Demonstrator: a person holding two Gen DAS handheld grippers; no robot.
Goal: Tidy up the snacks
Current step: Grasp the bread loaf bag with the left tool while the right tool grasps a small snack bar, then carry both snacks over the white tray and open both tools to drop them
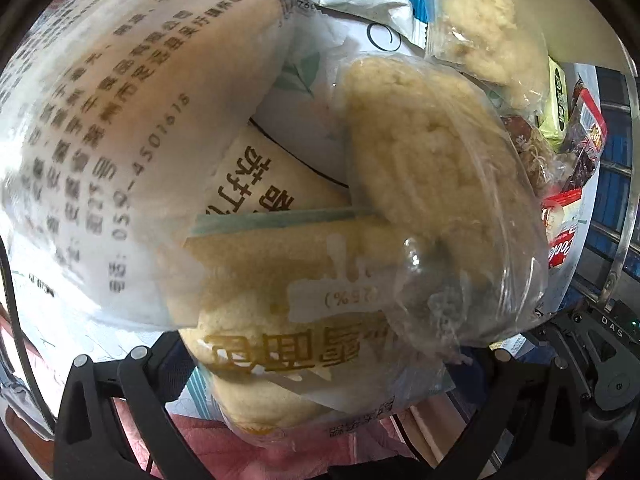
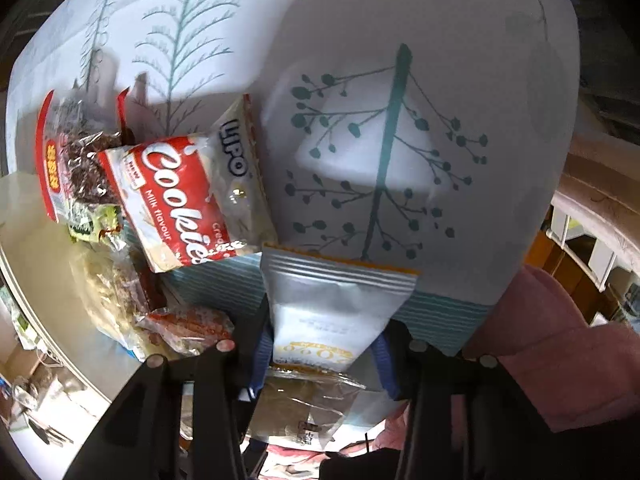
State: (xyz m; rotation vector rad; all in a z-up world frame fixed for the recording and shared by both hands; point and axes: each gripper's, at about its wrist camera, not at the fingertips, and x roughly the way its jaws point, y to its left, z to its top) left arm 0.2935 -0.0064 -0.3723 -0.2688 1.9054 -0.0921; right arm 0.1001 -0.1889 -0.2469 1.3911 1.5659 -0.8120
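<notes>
In the left wrist view my left gripper [image 1: 320, 376] holds a clear-wrapped bread packet with gold lettering [image 1: 288, 320] between its jaws. More wrapped pastries crowd in front: a round one [image 1: 424, 168], one with black print [image 1: 132, 120] and another at the top right [image 1: 484, 20]. In the right wrist view my right gripper [image 2: 320, 352] is shut on a silver snack packet with an orange edge [image 2: 332, 304], held above the white tree-printed tablecloth [image 2: 400, 80]. A red Cookies packet [image 2: 188, 196] lies to its left.
Several more snacks lie left of the Cookies packet: a dark red-edged packet [image 2: 76, 148], a green wrapped candy [image 2: 92, 220], clear-wrapped pastries [image 2: 112, 292]. The round table edge [image 2: 24, 264] curves at the left. A pink sleeve [image 2: 568, 352] shows at the right.
</notes>
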